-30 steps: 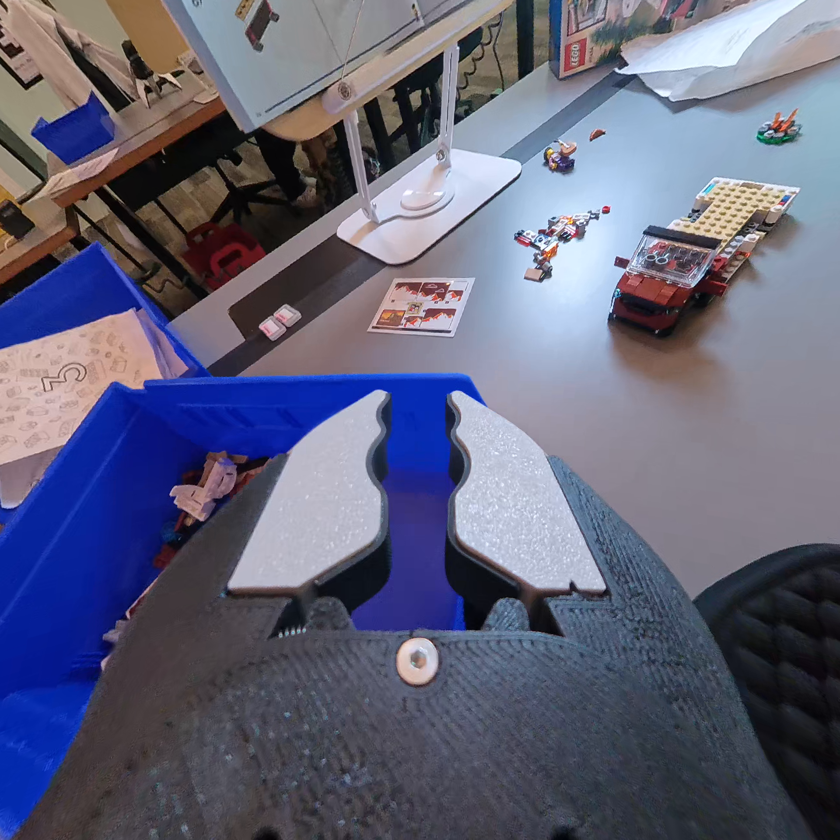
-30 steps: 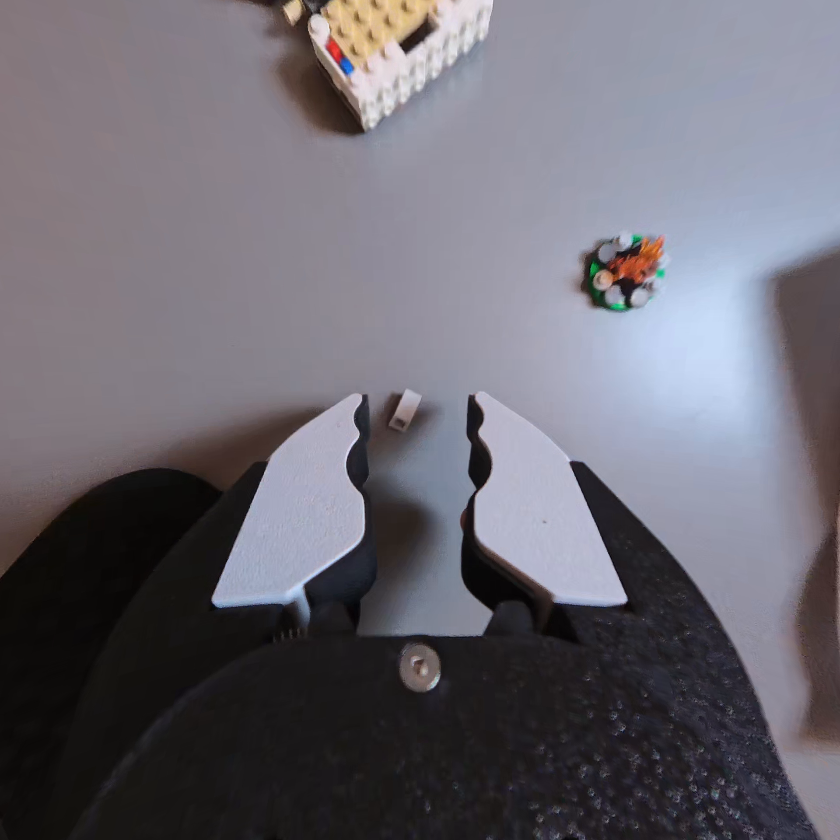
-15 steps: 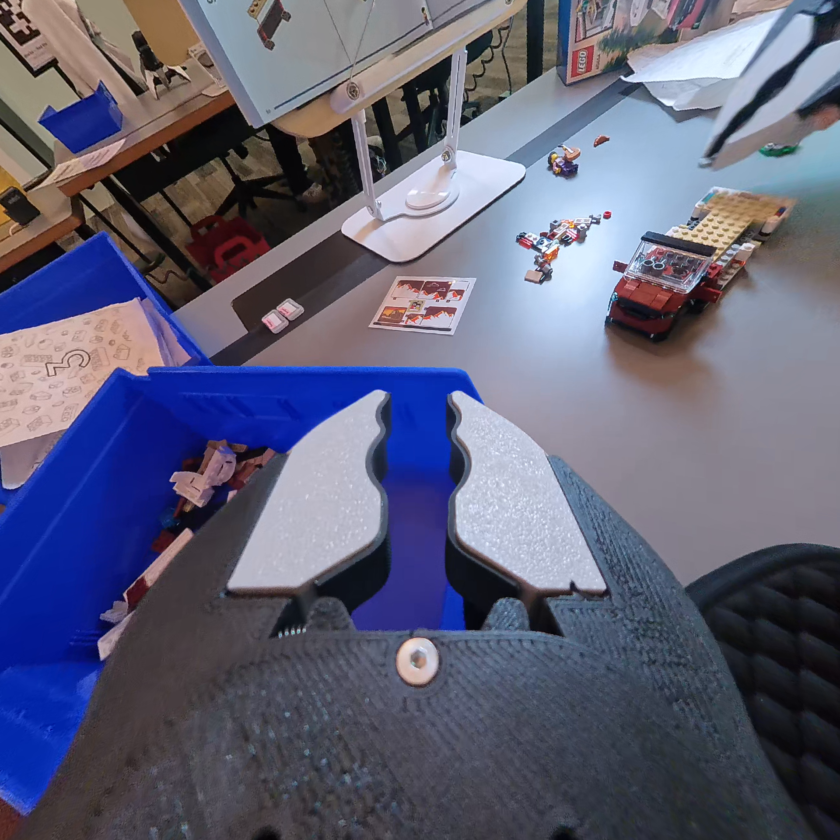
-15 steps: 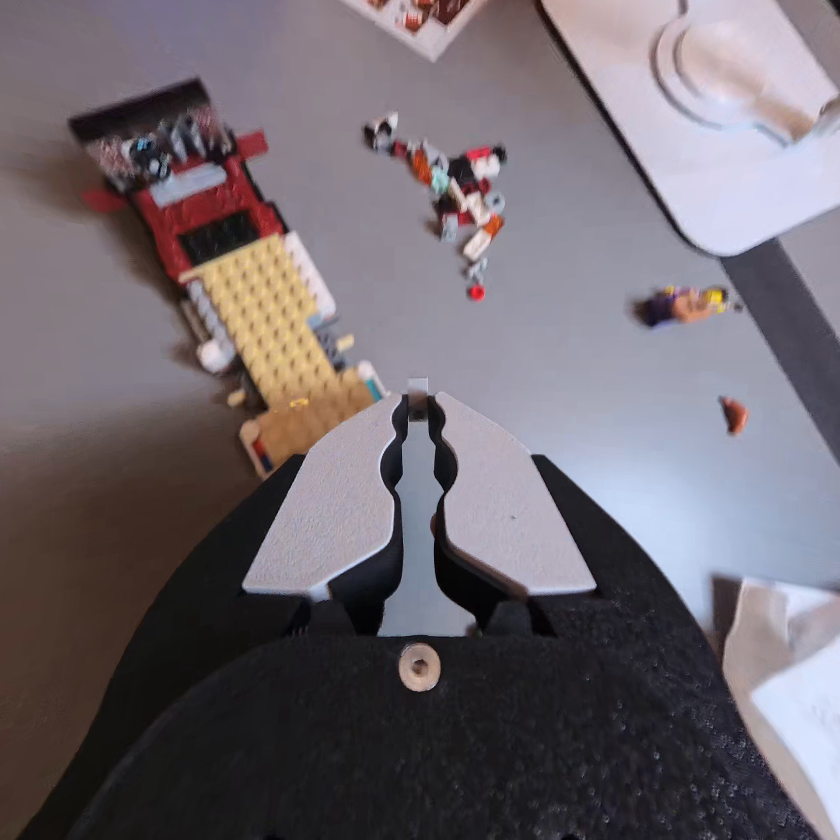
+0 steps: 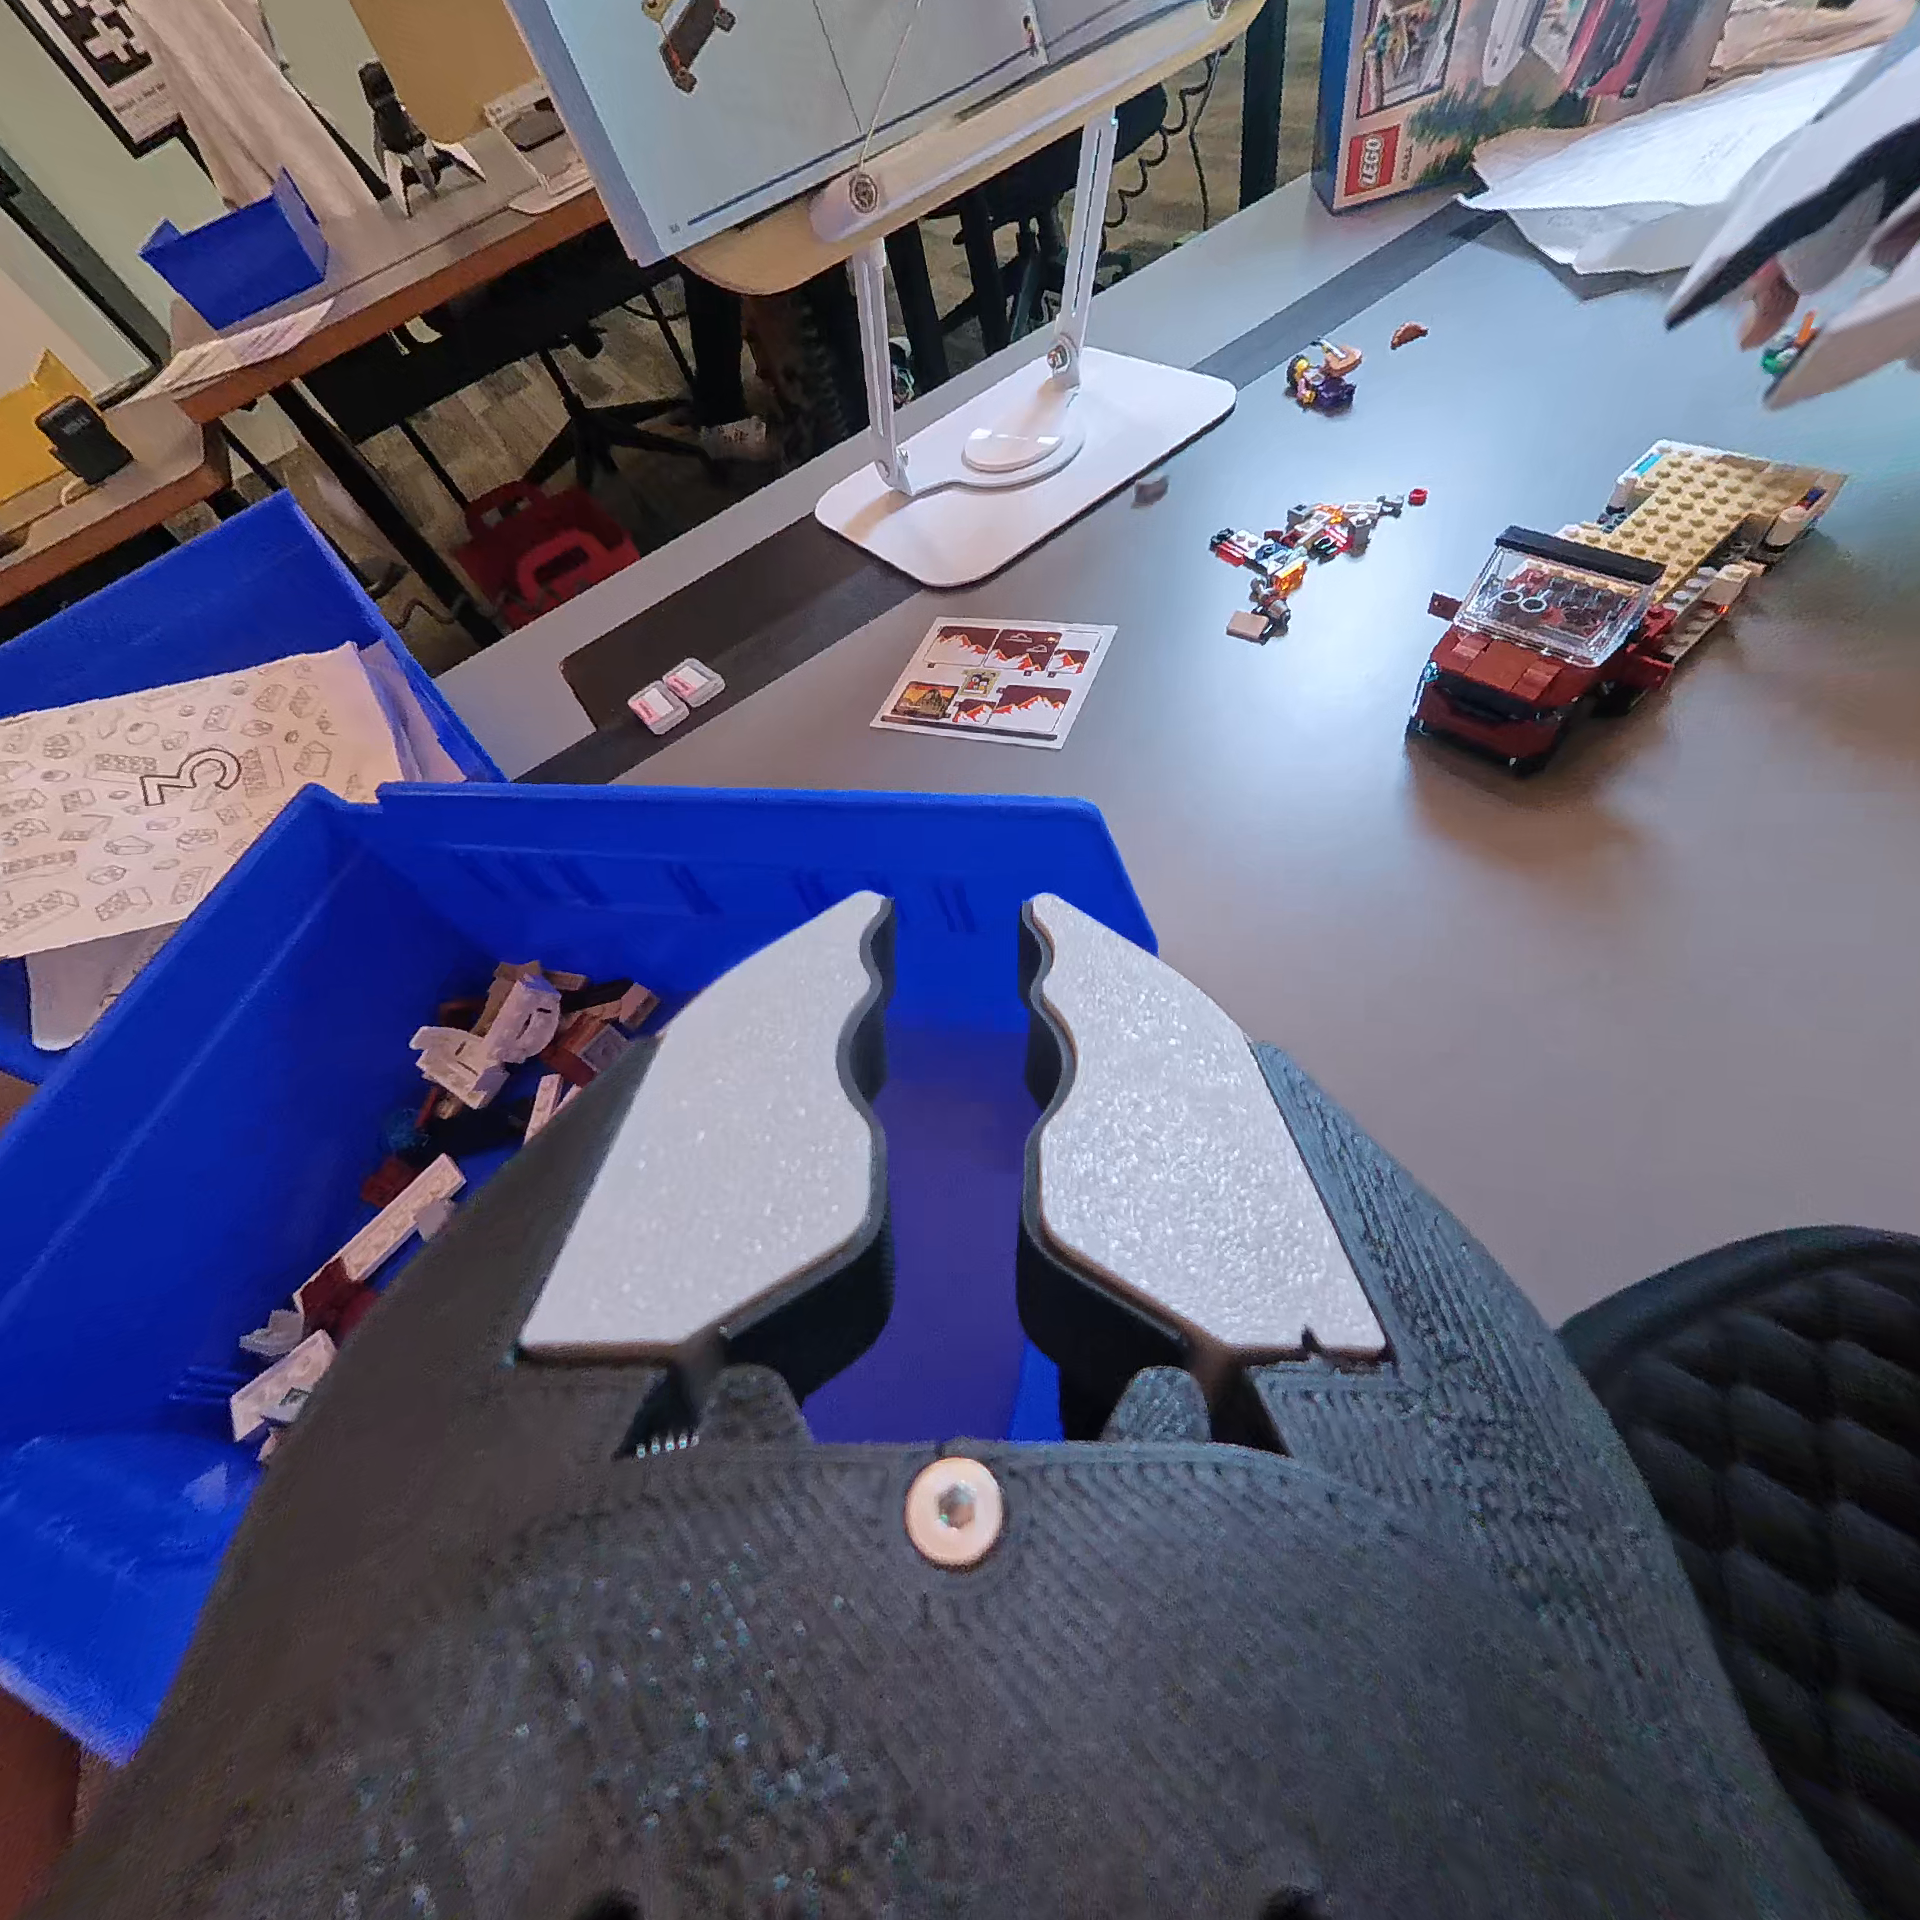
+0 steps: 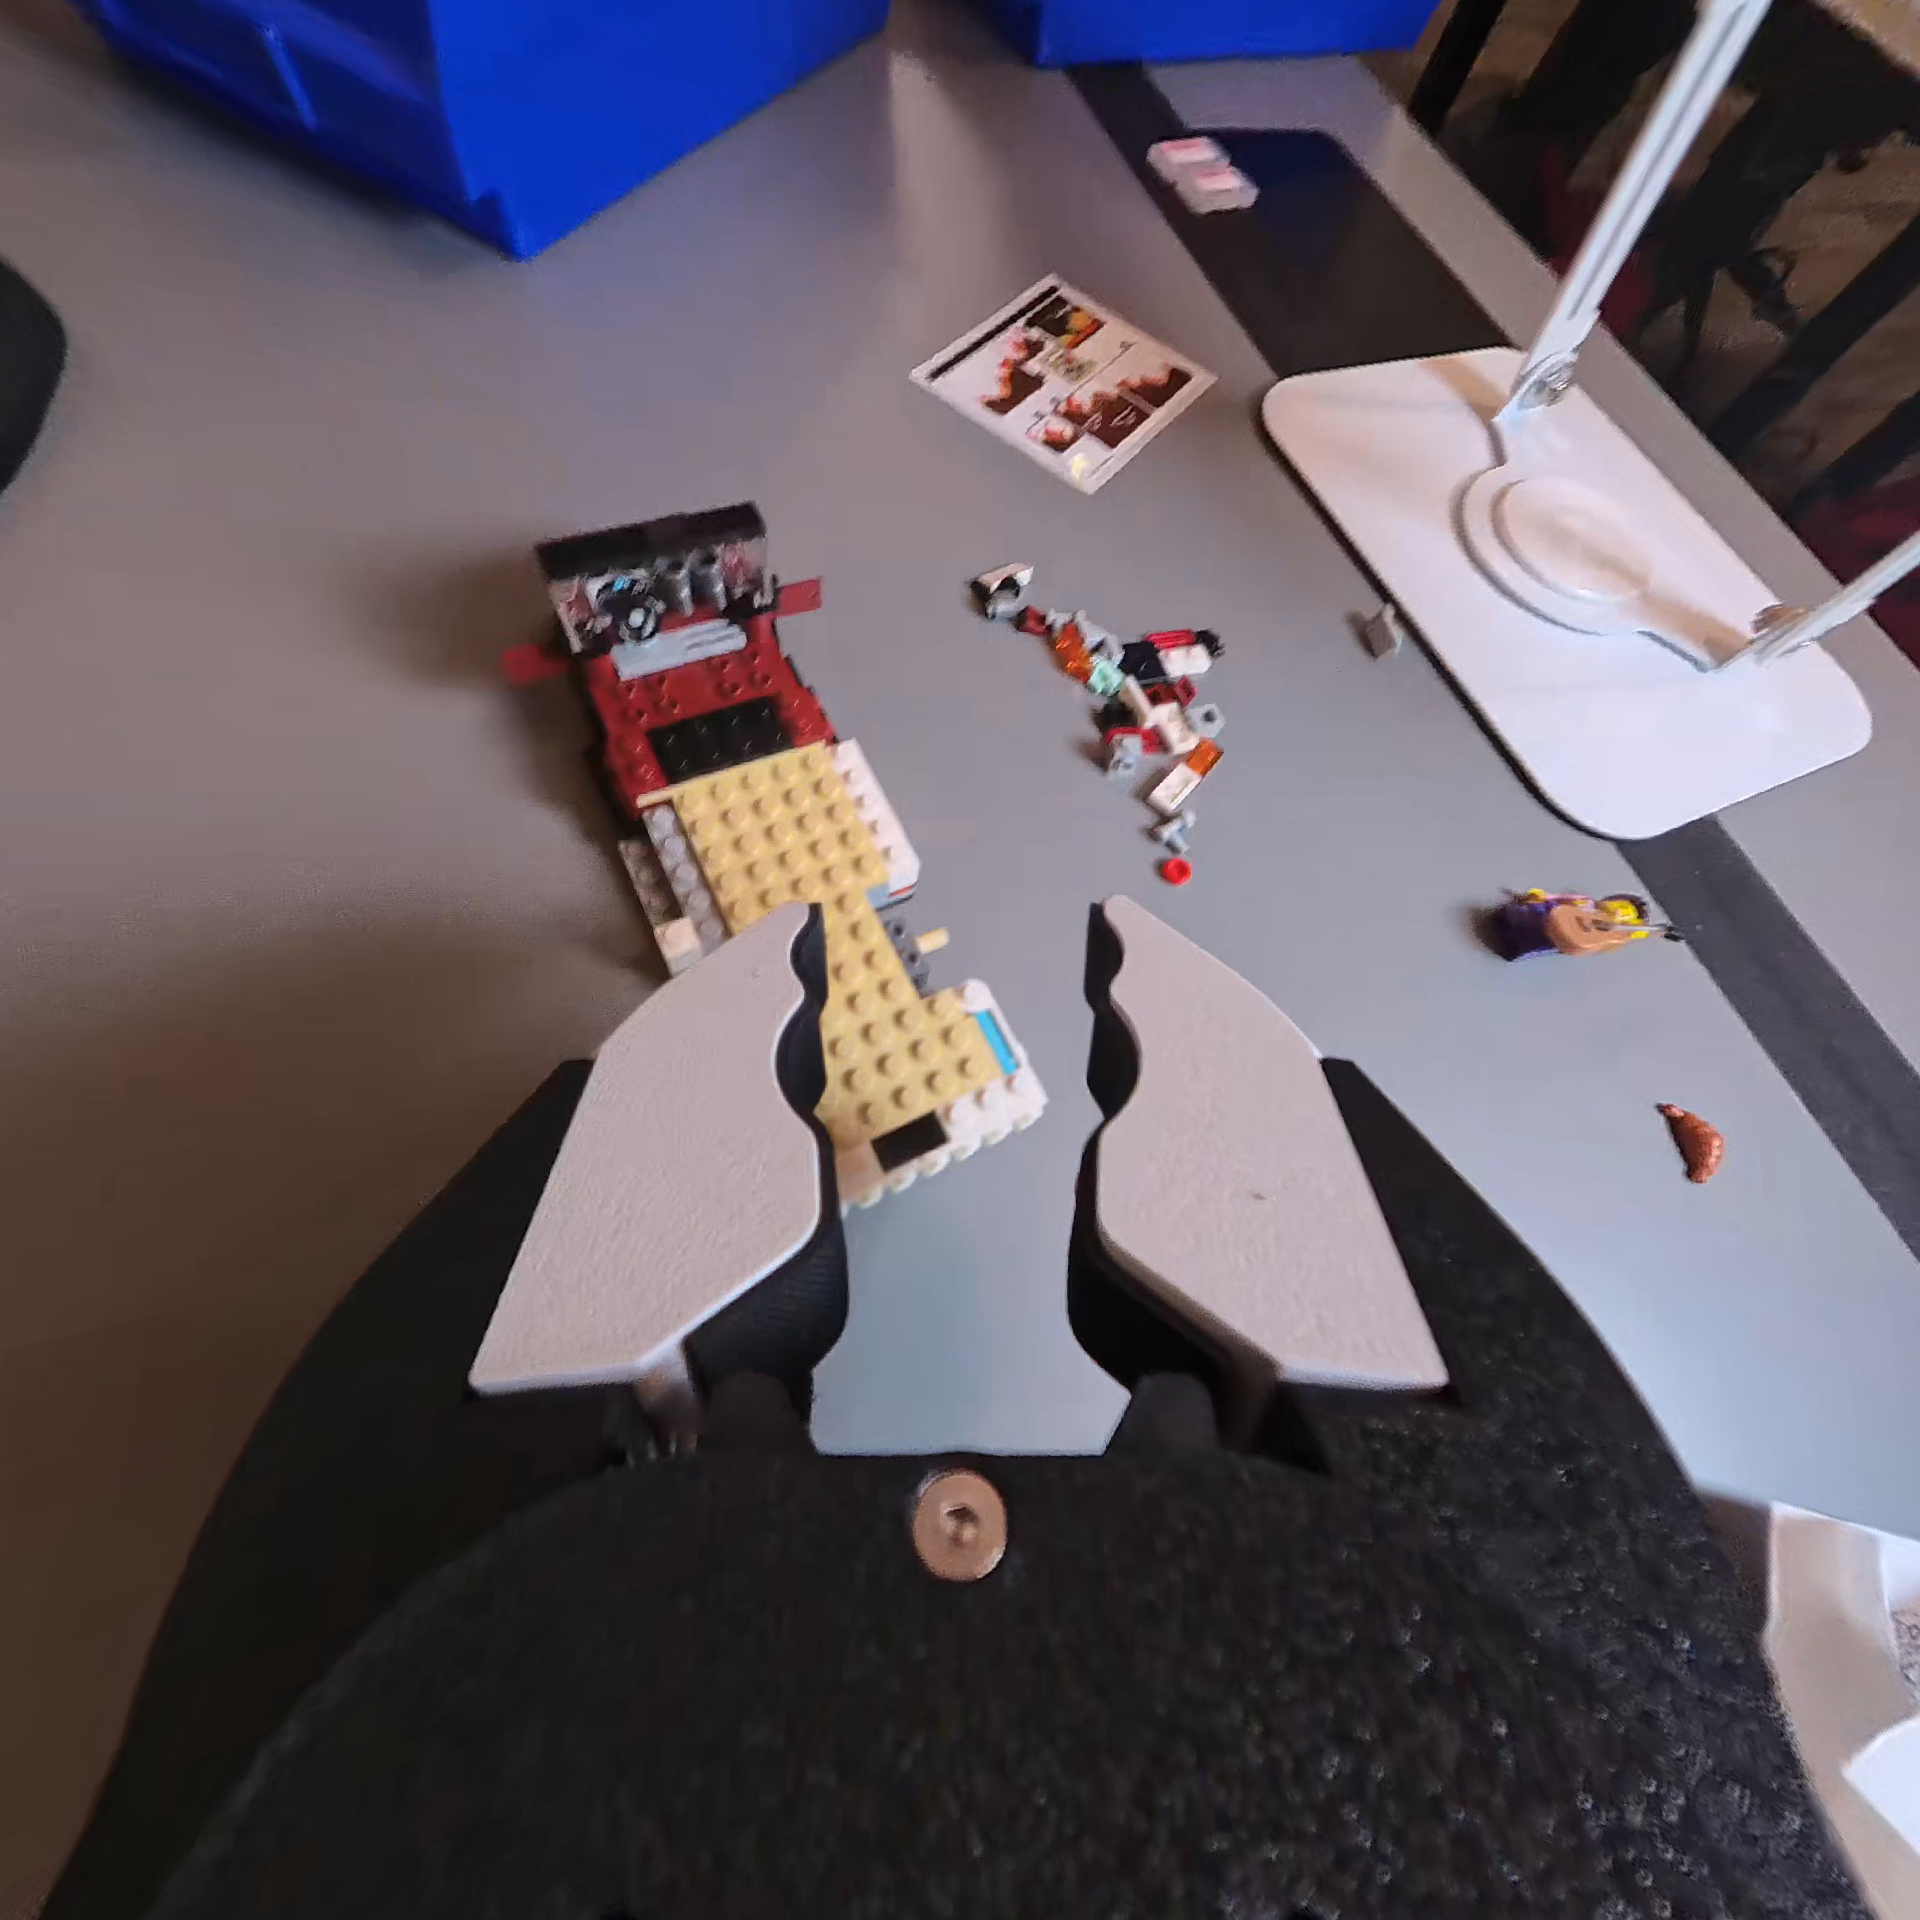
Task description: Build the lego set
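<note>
Left wrist view: the left gripper hangs over the near corner of a blue bin, jaws parted a little with nothing between them, only the bin's blue wall and floor showing through the gap. Loose brick pieces lie heaped in the bin, to the left of the fingers. Right wrist view: the right gripper is raised above the grey surface, jaws wide apart and bare; the tan plate of a part-built brick vehicle lies below the gap, clear of both pads. A scatter of small pieces, a sticker sheet and a white stand base lie beyond, well apart from it.
</note>
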